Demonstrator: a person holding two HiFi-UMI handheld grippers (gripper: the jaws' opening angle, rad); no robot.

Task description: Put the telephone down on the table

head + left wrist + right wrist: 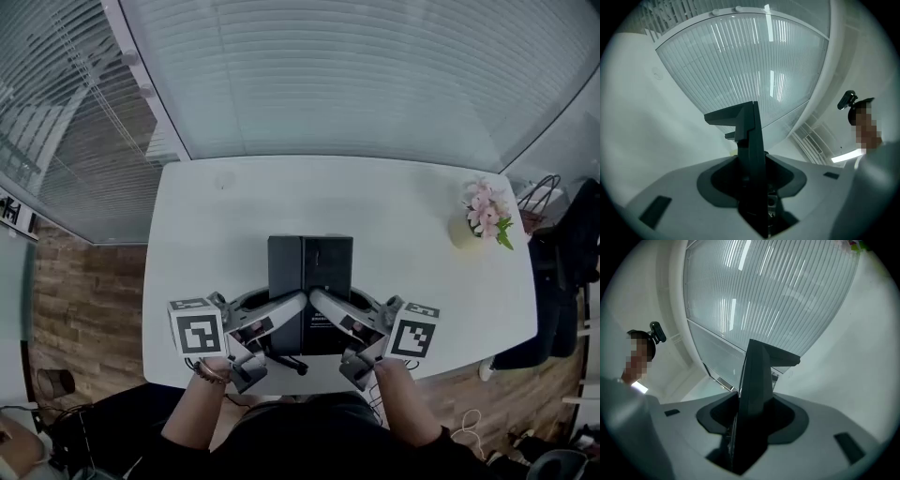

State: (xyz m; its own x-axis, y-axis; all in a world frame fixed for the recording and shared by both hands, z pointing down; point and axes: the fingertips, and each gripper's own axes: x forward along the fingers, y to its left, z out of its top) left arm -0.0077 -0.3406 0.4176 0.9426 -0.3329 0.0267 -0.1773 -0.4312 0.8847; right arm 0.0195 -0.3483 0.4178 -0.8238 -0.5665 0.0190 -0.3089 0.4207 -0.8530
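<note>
Item: white table [234,202], rectangular with rounded corners, top plain and matt, set lengthwise against a wall of pale horizontal blinds [356,75] that fills the far side of the room. A second run of blinds [66,112] meets it at an angle on the left. Wood-plank floor [84,291] shows past both short ends of the table. On the table's far right corner stands a small pale pot [461,232] with pink flowers [486,211], well apart from everything else. Beyond that end is a dark bulky item [562,281], kind unclear. Task's thing: black telephone [309,272], a flat dark slab over the near middle of the table, its long side running away from the person; whether its underside touches the top cannot be told. Left gripper [300,300] comes in from the left, jaws closed onto the telephone's near left part, the black body standing edge-on between them. Right gripper [317,300] mirrors it from the right, jaws likewise clamped on the same slab. Marker cubes [197,326] sit outboard of each gripper. The left hand [214,370] and right hand [394,373] grip the handles at the table's near edge.
</note>
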